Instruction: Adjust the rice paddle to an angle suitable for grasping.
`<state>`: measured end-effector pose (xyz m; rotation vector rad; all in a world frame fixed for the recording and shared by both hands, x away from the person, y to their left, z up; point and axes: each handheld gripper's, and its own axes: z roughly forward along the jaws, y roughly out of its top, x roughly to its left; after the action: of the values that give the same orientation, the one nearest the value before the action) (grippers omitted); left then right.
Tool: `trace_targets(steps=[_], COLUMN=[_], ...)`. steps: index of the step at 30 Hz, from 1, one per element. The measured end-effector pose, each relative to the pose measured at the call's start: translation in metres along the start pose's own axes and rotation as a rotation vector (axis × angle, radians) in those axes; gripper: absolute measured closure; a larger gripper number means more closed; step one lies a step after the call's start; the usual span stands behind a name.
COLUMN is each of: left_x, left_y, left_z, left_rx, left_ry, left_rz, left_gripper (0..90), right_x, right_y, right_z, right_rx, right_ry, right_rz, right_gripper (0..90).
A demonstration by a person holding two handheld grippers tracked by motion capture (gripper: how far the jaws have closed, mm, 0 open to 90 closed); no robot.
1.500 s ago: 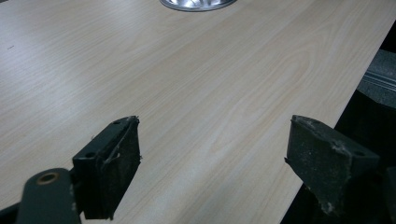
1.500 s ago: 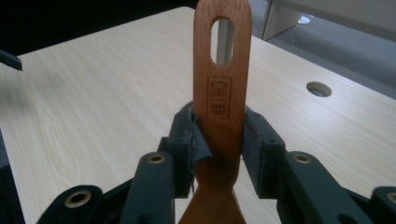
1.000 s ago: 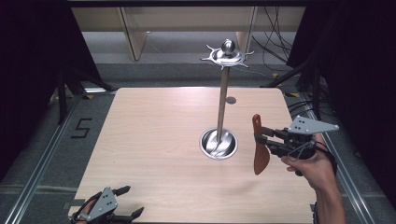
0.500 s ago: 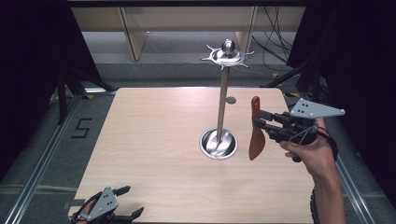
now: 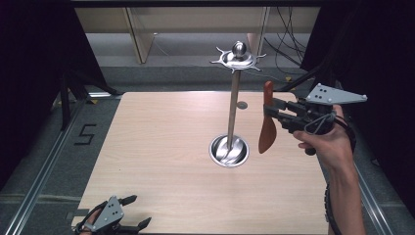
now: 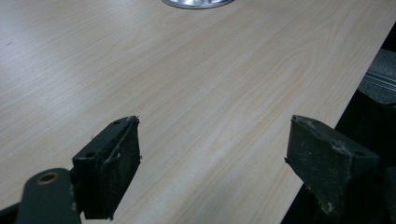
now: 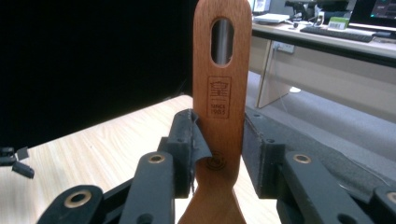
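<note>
The right gripper [image 5: 274, 110] has its fingers [image 7: 184, 140] clamped on the handle of a wooden spatula [image 5: 267, 125], one pad on each flat side, just below the stamped mark and well below the long hanging slot [image 7: 222, 41] at the handle's end. The spatula hangs upright, slot end up and broad blade down, at the right of centre in the high view, clear of the tabletop [image 5: 161, 142].

Compared with a second ago, the spatula sits higher in the frame and closer to the stand [image 5: 234, 107]: it was low beside the round base [image 5: 228, 150], tilted, and is now lifted and more upright, with its top about a third of the way down the pole. The right hand [image 5: 325, 142] has risen with it. Judging from this, the work in hand is hanging the spatula on one of the hooks of the ring [image 5: 237, 58] at the top of the stand, and the lift is under way; the slot is still below and to the right of those hooks, so more height and a move leftward are needed.

The left gripper [image 5: 128, 215] rests at the lower left corner of the high view, at the near edge of the tabletop, unchanged, its fingers [image 6: 112, 163] wide apart and holding nothing.
</note>
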<state>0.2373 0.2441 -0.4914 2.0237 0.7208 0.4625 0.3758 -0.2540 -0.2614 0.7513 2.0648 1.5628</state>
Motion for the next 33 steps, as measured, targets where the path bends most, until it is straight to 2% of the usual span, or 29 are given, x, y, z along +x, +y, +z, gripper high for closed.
trace_targets(steps=[2, 3, 4, 5, 7, 9, 11, 13, 14, 15, 16, 17, 19, 20, 22, 23, 24, 25, 26, 27, 28, 29, 30, 31, 33], left_x=[0.0, 0.002, 0.002, 0.0, 0.001, 0.0, 0.001, 0.0, 0.002, 0.0, 0.003, 0.002, 0.003, 0.0, 0.0, 0.0, 0.002, 0.0, 0.001, 0.0, 0.0, 0.002, 0.0, 0.0, 0.001], left_y=[0.0, 0.001, 0.001, 0.0, 0.0, 0.0, 0.0, 0.0, 0.001, 0.0, 0.001, 0.0, 0.001, 0.0, 0.0, 0.0, 0.001, 0.0, 0.001, 0.0, 0.0, 0.001, 0.0, 0.0, 0.001], left_z=[0.0, -0.001, -0.001, -0.001, 0.0, 0.0, -0.001, 0.0, -0.001, -0.001, -0.001, -0.001, -0.001, -0.001, -0.001, -0.001, -0.001, -0.001, -0.001, -0.001, -0.001, -0.001, -0.001, -0.001, -0.001], left_rx=[-0.002, 0.004, 0.004, 0.003, -0.002, 0.002, 0.017, 0.0, -0.002, 0.004, -0.002, -0.012, -0.006, -0.001, 0.004, 0.004, 0.004, 0.005, 0.003, 0.004, -0.006, -0.005, 0.002, 0.002, 0.003], left_ry=[-0.002, -0.001, -0.001, -0.001, -0.004, 0.001, 0.006, -0.005, -0.004, -0.001, -0.003, 0.005, 0.003, -0.002, -0.002, -0.002, -0.003, -0.003, -0.002, -0.002, 0.001, 0.001, -0.005, -0.006, -0.005], left_rz=[-0.006, 0.037, 0.037, -0.002, 0.011, 0.005, 0.026, -0.001, 0.028, -0.002, 0.033, 0.027, 0.038, 0.003, -0.004, -0.004, 0.038, 0.0, 0.024, 0.001, 0.009, 0.037, -0.001, -0.004, 0.015], left_gripper=[16.9, 16.9, 16.9, 16.9, 16.9, 16.9, 16.9, 16.9, 16.9, 16.9, 16.9, 16.9, 16.9, 16.9, 16.9, 16.9, 16.9, 16.9, 16.9, 16.9, 16.9, 16.9, 16.9, 16.9, 16.9], right_x=[-0.001, -0.001, -0.001, -0.001, -0.003, -0.005, -0.005, -0.005, -0.006, -0.006, -0.006, -0.006, -0.005, -0.005, -0.007, -0.007, -0.006, -0.006, -0.006, -0.006, -0.007, -0.007, -0.008, -0.007, -0.008], right_y=[0.004, 0.005, 0.005, 0.007, 0.011, 0.014, 0.018, 0.022, 0.023, 0.024, 0.024, 0.025, 0.025, 0.025, 0.026, 0.026, 0.027, 0.028, 0.028, 0.029, 0.029, 0.03, 0.031, 0.031, 0.032], right_z=[0.001, 0.001, 0.001, 0.0, 0.001, 0.002, 0.003, 0.005, 0.005, 0.006, 0.006, 0.008, 0.008, 0.008, 0.008, 0.008, 0.009, 0.009, 0.009, 0.01, 0.011, 0.012, 0.013, 0.016, 0.019], right_rx=[-0.013, -0.013, -0.013, -0.013, -0.018, -0.023, -0.03, -0.027, -0.026, -0.025, -0.03, -0.022, -0.019, -0.017, -0.024, -0.024, -0.027, -0.017, -0.02, -0.021, -0.027, -0.024, -0.016, -0.011, -0.015], right_ry=[-0.01, -0.001, -0.001, -0.01, -0.007, -0.01, -0.01, -0.007, 0.001, -0.006, -0.012, -0.001, 0.002, -0.003, -0.006, -0.006, -0.007, 0.0, -0.002, -0.001, -0.003, -0.009, -0.011, 0.0, -0.006], right_rz=[-0.001, -0.007, -0.007, -0.003, -0.002, -0.001, 0.004, 0.007, -0.006, -0.005, -0.008, 0.011, 0.016, 0.016, 0.0, 0.0, -0.002, 0.014, 0.015, 0.013, 0.013, 0.004, 0.002, 0.027, 0.019], right_gripper=[67.2, 67.2, 67.2, 67.2, 67.2, 67.2, 67.2, 67.2, 67.2, 67.2, 67.2, 67.2, 67.2, 67.2, 67.2, 67.2, 67.2, 67.2, 67.2, 67.2, 67.2, 67.2, 67.2, 67.2, 67.2])
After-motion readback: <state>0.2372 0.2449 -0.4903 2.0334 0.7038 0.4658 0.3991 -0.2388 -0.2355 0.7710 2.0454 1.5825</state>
